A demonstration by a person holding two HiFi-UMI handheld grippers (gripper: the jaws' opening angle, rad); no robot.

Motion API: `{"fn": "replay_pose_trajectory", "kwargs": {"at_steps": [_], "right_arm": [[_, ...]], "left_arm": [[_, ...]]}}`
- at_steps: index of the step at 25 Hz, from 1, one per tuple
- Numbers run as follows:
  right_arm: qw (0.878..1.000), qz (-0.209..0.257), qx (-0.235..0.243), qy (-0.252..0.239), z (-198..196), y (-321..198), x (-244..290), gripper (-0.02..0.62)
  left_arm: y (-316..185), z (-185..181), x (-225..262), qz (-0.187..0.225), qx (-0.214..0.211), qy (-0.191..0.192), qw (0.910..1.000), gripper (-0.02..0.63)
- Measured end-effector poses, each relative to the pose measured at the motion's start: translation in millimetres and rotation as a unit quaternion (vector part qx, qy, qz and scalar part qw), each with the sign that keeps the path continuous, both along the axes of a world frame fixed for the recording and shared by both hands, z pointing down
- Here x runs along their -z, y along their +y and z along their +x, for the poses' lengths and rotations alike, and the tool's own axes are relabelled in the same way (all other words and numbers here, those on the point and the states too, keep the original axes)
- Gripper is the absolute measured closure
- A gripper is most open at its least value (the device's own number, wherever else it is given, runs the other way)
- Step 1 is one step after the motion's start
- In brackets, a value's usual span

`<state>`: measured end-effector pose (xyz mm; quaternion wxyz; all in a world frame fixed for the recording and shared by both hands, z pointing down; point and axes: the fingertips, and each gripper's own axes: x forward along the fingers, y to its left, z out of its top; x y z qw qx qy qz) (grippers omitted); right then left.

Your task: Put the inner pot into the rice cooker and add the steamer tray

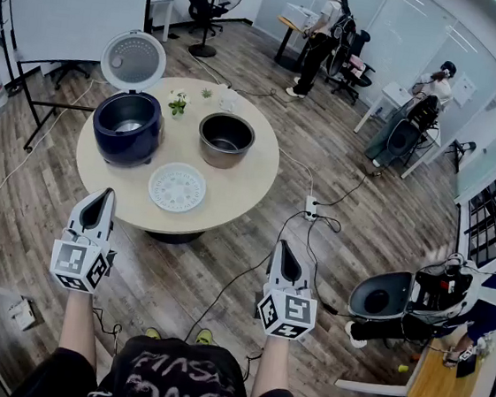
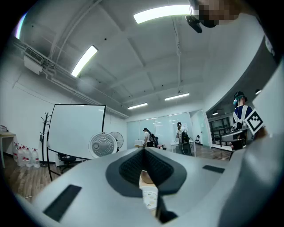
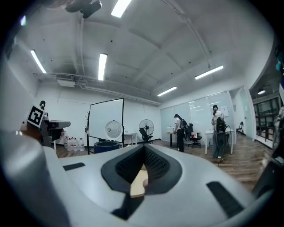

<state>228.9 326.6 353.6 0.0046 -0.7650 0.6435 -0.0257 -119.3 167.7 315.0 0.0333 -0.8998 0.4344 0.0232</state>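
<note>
On the surface [image 1: 249, 184], the pot [image 1: 226, 139] stands beside the open cooker [image 1: 127, 126], and the left gripper [image 1: 104, 195] and right gripper [image 1: 283, 246], jaws clenched empty, could slip off its thin rim.

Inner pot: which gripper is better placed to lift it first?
Probably right: the inner pot sits right of the rice cooker, nearer the right gripper; the left gripper faces the rice cooker.
</note>
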Motion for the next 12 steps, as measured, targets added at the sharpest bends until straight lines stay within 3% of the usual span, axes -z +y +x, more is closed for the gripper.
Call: {"fn": "replay_pose_trajectory", "kwargs": {"at_steps": [12], "right_arm": [[1.0, 0.004, -0.008, -0.003, 1.2, 3.7, 7.7, 0.592]], "left_arm": [[4.2, 4.4, 5.3, 0.006, 0.0, -0.006, 1.0, 0.595]]}}
